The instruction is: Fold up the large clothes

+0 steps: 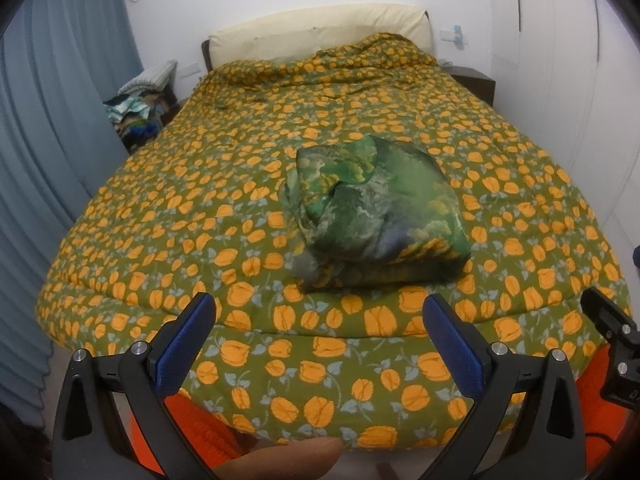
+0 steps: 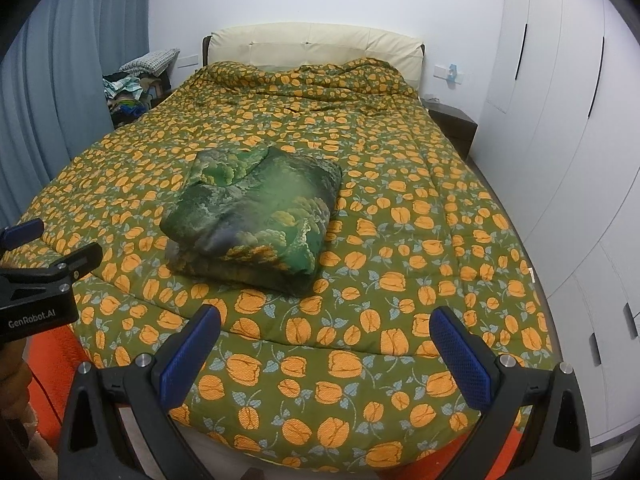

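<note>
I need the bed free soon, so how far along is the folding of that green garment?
Mostly done, it seems: the green garment lies on the floral quilt as a compact, layered bundle, though one flap on top looks a bit loose. Nothing is in hand: the left gripper and right gripper are both open, short of it. Left, at most: tidying that flap and moving the bundle off.

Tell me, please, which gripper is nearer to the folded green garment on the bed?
Neither clearly: the left gripper faces the folded green garment almost head-on, the right gripper sits off to its right; both are open, held back at the bed's foot.
</note>
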The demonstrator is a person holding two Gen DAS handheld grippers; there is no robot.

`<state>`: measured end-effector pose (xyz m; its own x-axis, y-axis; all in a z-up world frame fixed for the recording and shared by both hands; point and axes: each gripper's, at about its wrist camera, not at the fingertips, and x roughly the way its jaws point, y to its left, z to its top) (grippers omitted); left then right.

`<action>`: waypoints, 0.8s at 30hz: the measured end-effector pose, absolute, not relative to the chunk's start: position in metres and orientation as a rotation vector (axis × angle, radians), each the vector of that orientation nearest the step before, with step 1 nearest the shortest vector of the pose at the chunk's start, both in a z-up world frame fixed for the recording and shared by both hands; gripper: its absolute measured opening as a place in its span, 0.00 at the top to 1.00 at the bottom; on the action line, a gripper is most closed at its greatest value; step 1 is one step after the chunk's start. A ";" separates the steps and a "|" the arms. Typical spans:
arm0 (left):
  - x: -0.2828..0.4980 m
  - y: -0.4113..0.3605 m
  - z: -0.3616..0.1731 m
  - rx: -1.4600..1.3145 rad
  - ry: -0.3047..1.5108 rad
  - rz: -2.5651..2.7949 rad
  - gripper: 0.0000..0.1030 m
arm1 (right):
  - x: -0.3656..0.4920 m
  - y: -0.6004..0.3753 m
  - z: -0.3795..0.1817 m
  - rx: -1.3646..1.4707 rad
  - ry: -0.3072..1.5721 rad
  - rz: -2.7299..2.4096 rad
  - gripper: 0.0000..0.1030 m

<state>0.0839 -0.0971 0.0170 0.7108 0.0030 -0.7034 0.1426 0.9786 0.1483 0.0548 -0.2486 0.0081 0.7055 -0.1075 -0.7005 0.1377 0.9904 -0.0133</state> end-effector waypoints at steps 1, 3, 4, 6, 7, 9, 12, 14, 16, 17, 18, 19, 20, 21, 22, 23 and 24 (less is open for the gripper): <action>0.084 -0.097 0.017 0.198 0.781 -0.078 0.00 | 0.055 -0.248 0.009 0.040 0.777 -0.137 0.00; 0.084 -0.098 0.016 0.197 0.783 -0.079 0.00 | 0.055 -0.249 0.008 0.040 0.779 -0.139 0.00; 0.084 -0.098 0.016 0.197 0.784 -0.078 0.00 | 0.056 -0.249 0.008 0.040 0.780 -0.139 0.00; 0.084 -0.098 0.016 0.197 0.787 -0.081 0.00 | 0.056 -0.249 0.008 0.040 0.780 -0.140 0.00; 0.083 -0.098 0.016 0.197 0.787 -0.081 0.00 | 0.055 -0.249 0.008 0.039 0.780 -0.141 0.00; 0.083 -0.098 0.015 0.198 0.788 -0.083 0.00 | 0.055 -0.249 0.008 0.039 0.780 -0.142 0.00; 0.084 -0.099 0.014 0.199 0.794 -0.083 0.00 | 0.055 -0.249 0.009 0.040 0.778 -0.143 0.00; 0.084 -0.100 0.014 0.199 0.796 -0.083 0.00 | 0.056 -0.250 0.009 0.040 0.777 -0.142 0.00; 0.084 -0.100 0.014 0.199 0.795 -0.083 0.00 | 0.056 -0.249 0.010 0.040 0.775 -0.143 0.00; 0.084 -0.100 0.014 0.199 0.795 -0.084 0.00 | 0.056 -0.249 0.010 0.039 0.775 -0.143 0.00; 0.084 -0.100 0.014 0.201 0.795 -0.085 0.00 | 0.056 -0.249 0.011 0.038 0.775 -0.143 0.00; 0.084 -0.100 0.014 0.199 0.795 -0.084 0.00 | 0.056 -0.248 0.011 0.040 0.775 -0.143 0.00; 0.084 -0.100 0.014 0.200 0.794 -0.084 0.00 | 0.056 -0.248 0.011 0.040 0.775 -0.142 0.00; 0.084 -0.100 0.014 0.200 0.795 -0.083 0.00 | 0.056 -0.248 0.011 0.040 0.775 -0.143 0.00; 0.084 -0.101 0.014 0.200 0.795 -0.083 0.00 | 0.056 -0.248 0.011 0.040 0.775 -0.143 0.00; 0.084 -0.101 0.014 0.200 0.795 -0.082 0.00 | 0.056 -0.248 0.011 0.040 0.776 -0.143 0.00; 0.085 -0.101 0.013 0.201 0.796 -0.081 0.00 | 0.056 -0.248 0.011 0.039 0.776 -0.143 0.00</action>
<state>0.0845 -0.1008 0.0133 0.6978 0.0035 -0.7163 0.1479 0.9778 0.1488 0.0558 -0.2482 0.0106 0.7048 -0.1142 -0.7002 0.1429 0.9896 -0.0177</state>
